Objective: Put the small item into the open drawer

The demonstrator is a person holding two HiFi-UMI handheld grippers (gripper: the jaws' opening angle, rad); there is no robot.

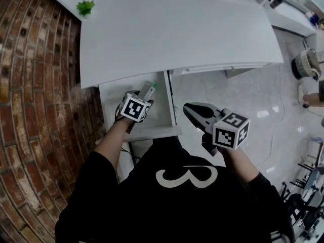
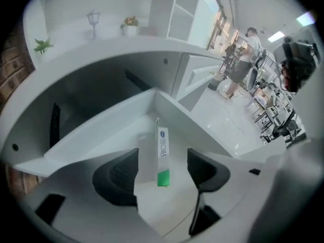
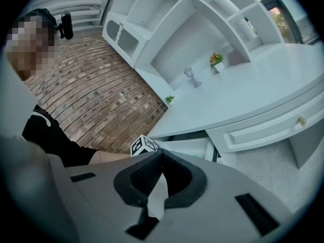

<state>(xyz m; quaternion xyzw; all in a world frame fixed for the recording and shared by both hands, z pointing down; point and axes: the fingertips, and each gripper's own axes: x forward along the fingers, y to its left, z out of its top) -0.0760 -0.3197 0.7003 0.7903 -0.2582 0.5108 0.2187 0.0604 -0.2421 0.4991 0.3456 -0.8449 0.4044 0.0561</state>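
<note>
The small item is a slim white tube with a green cap (image 2: 162,156). It stands lengthwise between the jaws of my left gripper (image 2: 162,173), clear of both dark pads (image 2: 119,176). That gripper is open and hangs over the open white drawer (image 2: 116,120). Whether the tube touches the drawer floor I cannot tell. In the head view the left gripper (image 1: 147,92) is above the drawer (image 1: 172,105) under the desk, with the tube (image 1: 150,89) at its tip. My right gripper (image 1: 186,108) is shut and empty, held right of the drawer; its tips meet (image 3: 161,153).
The white desk top (image 1: 167,29) overhangs the drawer's back. A small green plant (image 1: 85,6) sits at its far left corner. A brick wall (image 1: 35,85) runs along the left. A closed drawer front (image 3: 263,128) is to the right, above grey floor tiles (image 1: 238,95).
</note>
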